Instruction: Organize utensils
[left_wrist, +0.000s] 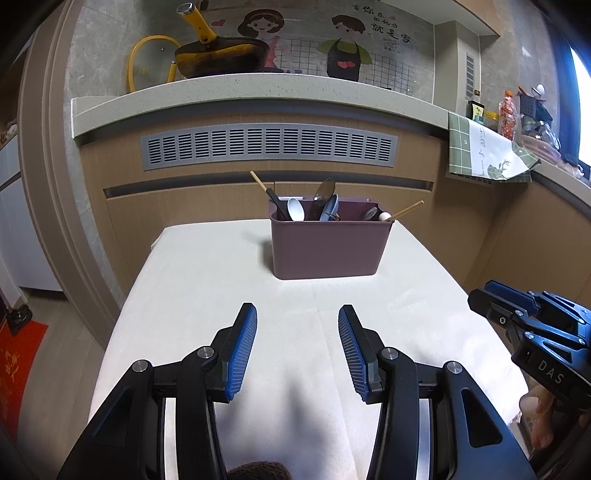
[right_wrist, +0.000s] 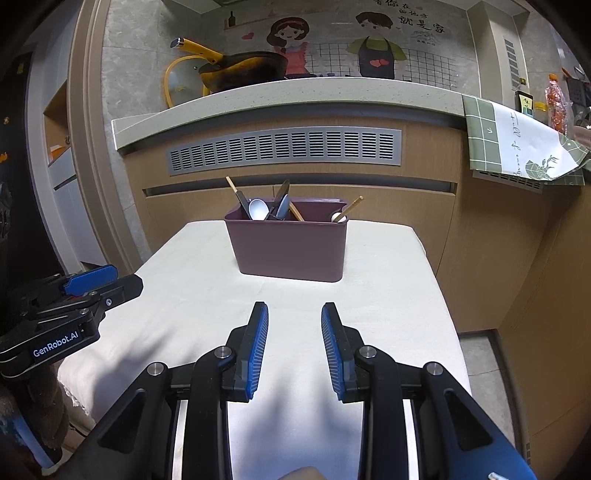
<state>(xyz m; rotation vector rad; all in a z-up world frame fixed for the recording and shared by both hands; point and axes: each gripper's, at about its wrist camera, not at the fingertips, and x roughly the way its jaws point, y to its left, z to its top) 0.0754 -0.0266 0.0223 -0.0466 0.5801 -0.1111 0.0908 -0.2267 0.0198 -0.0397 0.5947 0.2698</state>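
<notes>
Smooth mauve plastic bin, rounded corners, is set near table far edge, spoons inside. Left gripper and right gripper are spread, ribbed blue pads empty.

Can't really see the lower halves of the utensils, the purple bin's wall swallows them, so only spoon bowls and chopstick tips poke out. Something small and dark is tangled in the middle compartment, too tiny to tell what. The right gripper is cut off by the left view's edge, and the hand holding it is mostly hidden behind it. The jars on the far counter are a blur.
</notes>
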